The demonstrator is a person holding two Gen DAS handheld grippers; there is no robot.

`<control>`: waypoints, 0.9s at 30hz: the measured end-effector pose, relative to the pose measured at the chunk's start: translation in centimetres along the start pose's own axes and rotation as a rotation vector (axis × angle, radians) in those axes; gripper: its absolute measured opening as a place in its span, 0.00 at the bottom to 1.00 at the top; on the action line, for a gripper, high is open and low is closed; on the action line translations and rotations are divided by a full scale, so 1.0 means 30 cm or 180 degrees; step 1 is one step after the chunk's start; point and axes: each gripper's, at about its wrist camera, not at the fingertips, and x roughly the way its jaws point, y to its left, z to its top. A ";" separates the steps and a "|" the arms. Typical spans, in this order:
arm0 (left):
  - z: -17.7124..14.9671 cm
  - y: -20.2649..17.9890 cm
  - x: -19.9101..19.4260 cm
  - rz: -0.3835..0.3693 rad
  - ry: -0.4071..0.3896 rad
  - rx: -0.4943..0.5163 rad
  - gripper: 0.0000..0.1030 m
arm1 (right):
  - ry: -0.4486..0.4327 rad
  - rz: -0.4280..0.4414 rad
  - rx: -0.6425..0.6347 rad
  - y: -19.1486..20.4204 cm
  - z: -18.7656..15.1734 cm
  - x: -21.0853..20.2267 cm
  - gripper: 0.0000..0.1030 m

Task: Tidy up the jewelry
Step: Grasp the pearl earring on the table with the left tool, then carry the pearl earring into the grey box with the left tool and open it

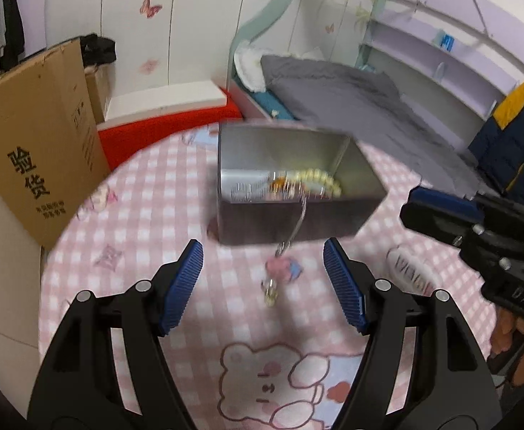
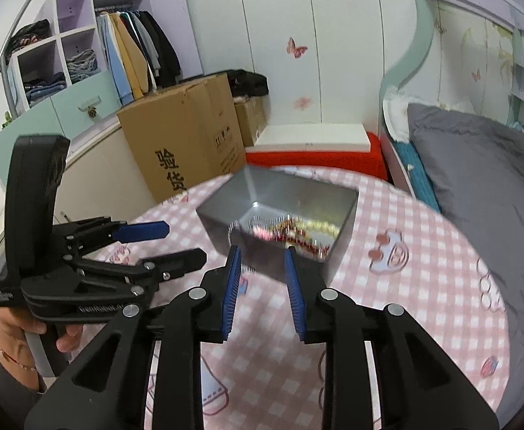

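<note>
Your left gripper (image 1: 263, 283) is spread wide with nothing between its blue pads (image 1: 344, 286), and it sits just short of the tin (image 1: 290, 182). A thin chain (image 1: 292, 231) hangs out over the tin's near wall and trails onto the cloth (image 1: 136, 222) between those pads, ending at a small charm (image 1: 270, 292); neither pad touches it. Your right gripper (image 2: 262, 286) is parted to a narrower gap, empty, and its tips lie close to the tin's (image 2: 279, 215) near corner; whether they touch it you cannot tell through the blur. In the right wrist view, the left gripper (image 2: 168, 247) lies to the left of the tin, jaws apart. Inside the tin, a pale bead strand (image 1: 321, 179) lies with other pieces, too blurred to name. The tin rests on a round table covered in pink checked cloth with bear prints. Around it are a cardboard box (image 2: 186, 143), a bed with a grey quilt (image 2: 476, 179), and hanging clothes (image 2: 136, 53). The tin stands open side up; its long axis runs left to right across the left wrist view.
</note>
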 end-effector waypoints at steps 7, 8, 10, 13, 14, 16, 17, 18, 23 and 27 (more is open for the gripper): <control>-0.074 -0.018 0.086 -0.0012 0.0212 0.0038 0.55 | 0.0149 -0.0001 0.0052 0.014 -0.055 0.033 0.24; -0.076 -0.018 0.094 -0.0013 0.0235 0.0037 0.52 | 0.0159 0.0005 0.0058 0.015 -0.058 0.036 0.24; -0.080 -0.023 0.113 0.0023 0.0279 0.0076 0.48 | 0.0164 0.0004 0.0063 0.017 -0.061 0.038 0.25; -0.080 -0.023 0.119 0.0033 0.0272 0.0071 0.44 | 0.0149 -0.0011 0.0063 0.014 -0.062 0.037 0.25; -0.078 -0.023 0.121 0.0029 0.0274 0.0074 0.39 | 0.0143 -0.0019 0.0063 0.013 -0.063 0.036 0.26; -0.075 -0.028 0.129 0.0080 0.0286 0.0119 0.31 | 0.0119 -0.0032 0.0068 0.007 -0.057 0.030 0.26; -0.075 -0.031 0.131 0.0119 0.0282 0.0166 0.26 | 0.0105 -0.0034 0.0070 0.004 -0.053 0.025 0.26; -0.073 -0.031 0.133 0.0142 0.0280 0.0183 0.24 | 0.0096 -0.0033 0.0069 0.001 -0.053 0.024 0.26; -0.054 -0.008 0.126 0.0022 0.0282 0.0084 0.11 | 0.0023 -0.0048 0.0092 -0.016 -0.038 0.010 0.28; -0.020 0.006 0.097 -0.0123 0.0182 0.0032 0.11 | -0.0031 -0.0078 0.0114 -0.030 -0.026 0.005 0.28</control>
